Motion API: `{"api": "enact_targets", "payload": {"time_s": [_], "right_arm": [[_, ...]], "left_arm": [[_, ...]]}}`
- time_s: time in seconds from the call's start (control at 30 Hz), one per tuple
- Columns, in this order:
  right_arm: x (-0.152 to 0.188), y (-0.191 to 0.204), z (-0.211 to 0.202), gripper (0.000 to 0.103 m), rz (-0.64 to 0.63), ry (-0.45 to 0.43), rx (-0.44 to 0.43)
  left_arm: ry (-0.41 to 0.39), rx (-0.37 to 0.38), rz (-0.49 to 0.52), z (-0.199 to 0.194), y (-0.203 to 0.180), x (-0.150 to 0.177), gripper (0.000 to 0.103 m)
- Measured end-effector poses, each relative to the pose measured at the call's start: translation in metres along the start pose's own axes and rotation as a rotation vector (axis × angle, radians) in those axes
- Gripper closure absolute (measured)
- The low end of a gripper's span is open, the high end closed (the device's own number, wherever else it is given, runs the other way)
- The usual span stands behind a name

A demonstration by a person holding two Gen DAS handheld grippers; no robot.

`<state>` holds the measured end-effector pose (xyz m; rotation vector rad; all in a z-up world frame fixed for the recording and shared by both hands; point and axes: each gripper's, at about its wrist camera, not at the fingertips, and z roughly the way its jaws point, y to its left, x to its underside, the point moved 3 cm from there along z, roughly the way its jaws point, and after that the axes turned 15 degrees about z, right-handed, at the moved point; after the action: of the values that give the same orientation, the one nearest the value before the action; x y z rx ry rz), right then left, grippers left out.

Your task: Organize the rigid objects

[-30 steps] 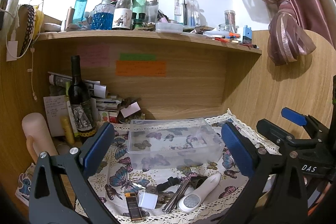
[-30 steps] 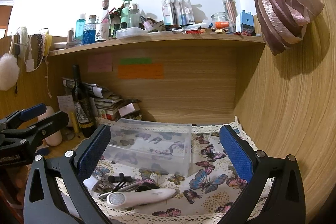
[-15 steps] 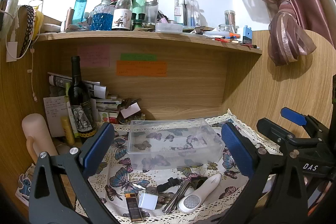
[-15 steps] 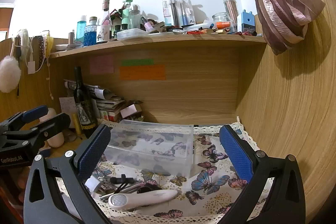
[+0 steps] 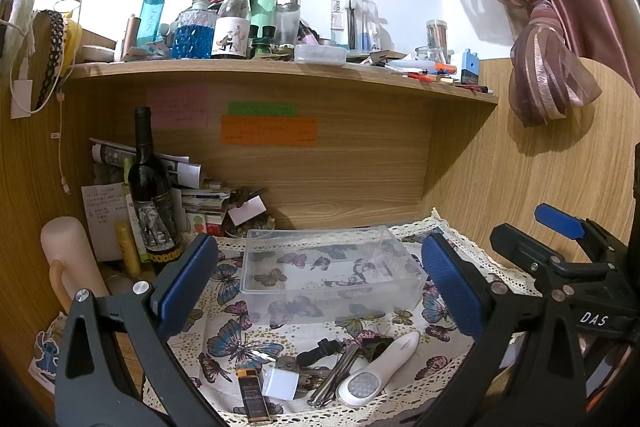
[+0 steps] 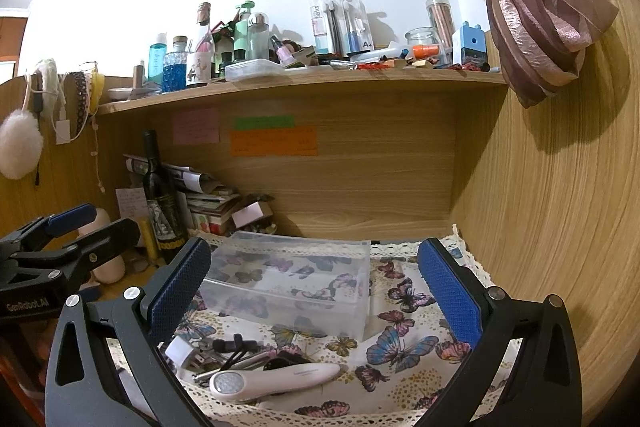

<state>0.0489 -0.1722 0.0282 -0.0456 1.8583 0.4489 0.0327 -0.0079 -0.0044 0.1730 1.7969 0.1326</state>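
The clear plastic box [image 5: 332,273] sits empty in the middle of the butterfly-print cloth [image 5: 232,343] on the bench, and the loose items to be sorted lie in a heap just at its 6 o'clock: a white handheld device with a round grille [image 5: 378,363], a black lighter with a gold band [image 5: 252,393], a small white plug-like block [image 5: 280,383], some metal pieces that look like keys and tweezers [image 5: 336,371], and a black clip or strap [image 5: 320,347].

Both claws hover above the near edge, released and holding nothing: the left claw [image 5: 316,283] frames the box, the right claw [image 6: 308,285] does the same from the 3 o'clock side.

The step in hand looks like the first pick. The white device lies topmost and apart enough to take first; a grip across its narrow waist, with the jaws square to its long axis, should hold best, since its smooth shell may slip. The lighter is best taken by its flat sides. The metal pieces lie tangled, so lifting one may drag others.

The heap's lower layer is hidden under the device and the block. The near edge of the cloth is cut off by the claw frames. What the black pieces are is hard to tell.
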Motion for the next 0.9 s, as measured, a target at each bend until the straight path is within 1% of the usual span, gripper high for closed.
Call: {"api": "enact_targets", "payload": {"time_s": [0.4,0.57,0.67,0.77,0.9], "right_arm": [[0.002,0.0,0.001,0.0,0.003,0.007,-0.004],[0.005,0.001,0.005,0.0,0.007,0.022,-0.013],[0.009,0.003,0.01,0.0,0.006,0.039,-0.018],[0.016,0.004,0.018,0.0,-0.001,0.073,-0.023],[0.034,0.004,0.036,0.0,-0.005,0.156,-0.016]], "left_arm": [[-0.004,0.007,0.0,-0.002,-0.001,0.0,0.0],[0.005,0.006,0.001,-0.001,0.0,0.002,0.0],[0.027,0.012,-0.002,0.003,0.003,0.008,0.0],[0.068,0.0,-0.004,0.01,0.011,0.021,0.0],[0.164,-0.054,-0.006,0.019,0.031,0.05,0.0]]}}
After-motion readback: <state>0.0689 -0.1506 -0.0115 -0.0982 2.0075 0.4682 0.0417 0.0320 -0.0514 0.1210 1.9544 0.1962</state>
